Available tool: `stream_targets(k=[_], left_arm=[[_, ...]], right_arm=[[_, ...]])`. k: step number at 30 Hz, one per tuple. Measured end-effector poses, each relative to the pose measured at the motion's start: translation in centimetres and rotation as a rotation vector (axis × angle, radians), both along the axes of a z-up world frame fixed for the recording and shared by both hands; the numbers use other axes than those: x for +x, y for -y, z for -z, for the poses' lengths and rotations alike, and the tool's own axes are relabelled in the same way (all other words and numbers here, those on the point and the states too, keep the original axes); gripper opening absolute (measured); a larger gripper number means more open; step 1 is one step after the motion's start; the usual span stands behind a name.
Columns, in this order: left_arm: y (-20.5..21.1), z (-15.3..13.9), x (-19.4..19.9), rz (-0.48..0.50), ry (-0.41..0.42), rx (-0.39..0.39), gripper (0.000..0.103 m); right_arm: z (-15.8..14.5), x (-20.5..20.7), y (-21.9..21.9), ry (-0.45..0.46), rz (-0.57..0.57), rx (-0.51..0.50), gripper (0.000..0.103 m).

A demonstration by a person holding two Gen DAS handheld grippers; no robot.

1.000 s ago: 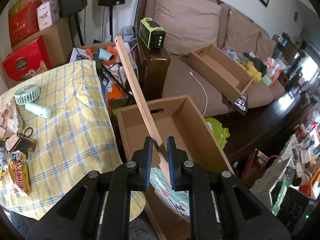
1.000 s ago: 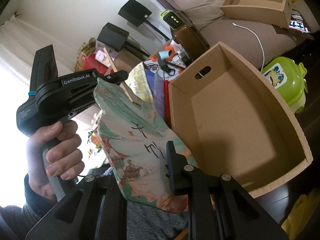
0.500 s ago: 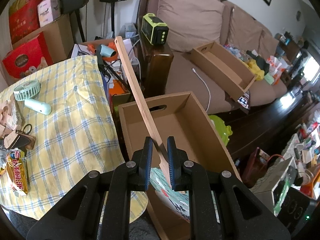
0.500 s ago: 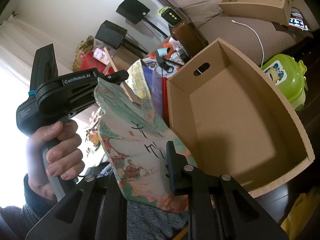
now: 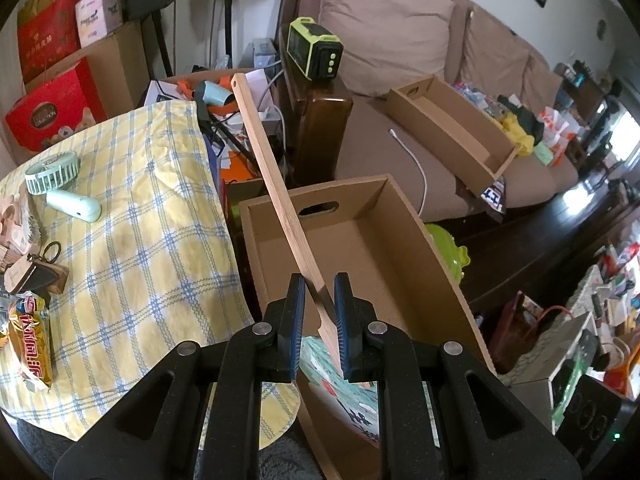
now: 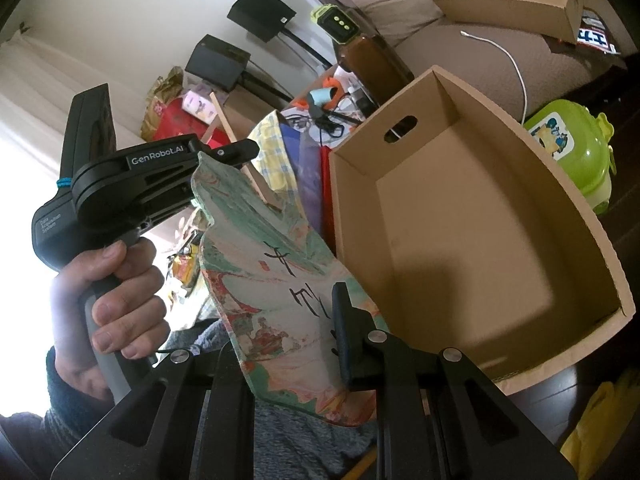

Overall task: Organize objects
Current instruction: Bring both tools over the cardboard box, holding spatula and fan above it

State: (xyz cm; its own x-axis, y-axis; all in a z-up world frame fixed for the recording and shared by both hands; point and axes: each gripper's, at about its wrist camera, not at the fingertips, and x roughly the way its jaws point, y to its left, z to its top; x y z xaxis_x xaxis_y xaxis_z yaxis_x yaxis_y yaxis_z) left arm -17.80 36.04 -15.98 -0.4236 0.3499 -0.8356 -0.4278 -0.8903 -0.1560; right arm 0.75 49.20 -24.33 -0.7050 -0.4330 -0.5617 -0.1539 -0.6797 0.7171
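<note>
Left fingers (image 5: 320, 312) pinch the fan's handle (image 5: 276, 184); only the right view shows right fingers (image 6: 340, 320) pinching its painted face (image 6: 272, 264)

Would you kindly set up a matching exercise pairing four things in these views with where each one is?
Things:
1. fan
2. handheld fan
3. white cable
4. green speaker

Places:
A. on the sofa seat
B. on the checked cloth
C. on the sofa's wooden arm
D. held in both grippers

Pairs: 1-D, 2-B, 3-A, 4-C
</note>
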Motion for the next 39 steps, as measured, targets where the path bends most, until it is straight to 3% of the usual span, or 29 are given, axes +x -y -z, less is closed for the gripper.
stream_targets(k=[39], left_arm=[[-1.0, 2.9, -0.6, 0.003, 0.04, -0.046, 0.014]], right_arm=[[2.0, -0.2, -0.3, 0.053, 0.006, -0.039, 0.016]])
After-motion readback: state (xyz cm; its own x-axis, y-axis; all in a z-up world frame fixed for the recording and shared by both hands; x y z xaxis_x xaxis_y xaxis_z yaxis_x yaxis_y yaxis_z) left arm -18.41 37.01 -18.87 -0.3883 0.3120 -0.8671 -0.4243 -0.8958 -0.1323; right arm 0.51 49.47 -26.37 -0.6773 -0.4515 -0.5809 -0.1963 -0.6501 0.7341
